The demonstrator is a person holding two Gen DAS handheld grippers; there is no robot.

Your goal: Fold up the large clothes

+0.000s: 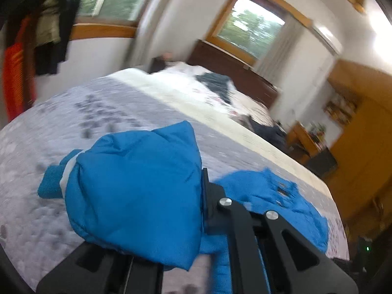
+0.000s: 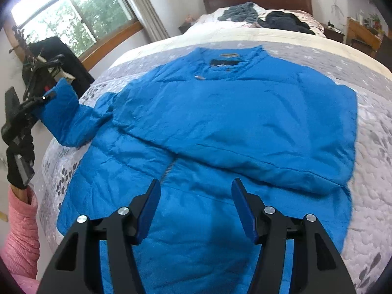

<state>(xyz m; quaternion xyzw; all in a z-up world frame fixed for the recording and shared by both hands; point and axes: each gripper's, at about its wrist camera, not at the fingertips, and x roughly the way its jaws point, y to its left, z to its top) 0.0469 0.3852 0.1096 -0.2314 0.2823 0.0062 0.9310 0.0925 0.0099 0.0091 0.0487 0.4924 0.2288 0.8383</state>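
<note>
A blue puffer jacket (image 2: pixel 220 127) lay spread on the bed (image 2: pixel 372 147). The right claw (image 2: pixel 196 207) hovered over its hem, jaws apart and empty. The left claw (image 2: pixel 45 98) was clamped on the raised sleeve cuff (image 1: pixel 137 196), which hid one finger in its own blurred view.

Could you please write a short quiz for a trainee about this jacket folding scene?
1. True or false: the right gripper is open and holds nothing.
2. Which part of the blue jacket does the left gripper hold? A) collar B) sleeve C) hem
3. Fill in: the jacket lies on a grey patterned ____.

Key: 1 true; 2 B, the sleeve is lifted off the bed; 3 bedspread.
</note>
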